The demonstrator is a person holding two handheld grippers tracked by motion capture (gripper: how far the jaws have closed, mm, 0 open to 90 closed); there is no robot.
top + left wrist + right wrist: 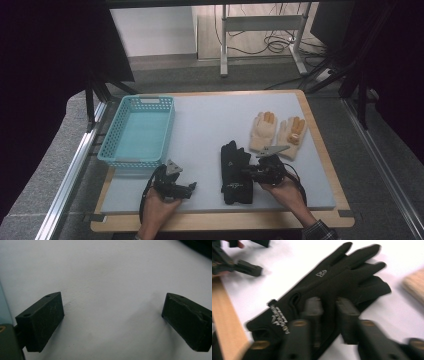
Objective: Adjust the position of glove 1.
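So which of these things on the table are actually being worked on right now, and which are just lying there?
In use:
- black gloves, stacked, with the right gripper at them, jaws a little apart
- left gripper, jaws wide open over the bare mat

Lying about for now:
- tan gloves, side by side
- turquoise basket, with nothing in it

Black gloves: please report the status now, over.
Left gripper open over bare mat. Right gripper at the black gloves, jaws part open, not gripping. Tan gloves lie beside, basket stands apart; nothing blocks.
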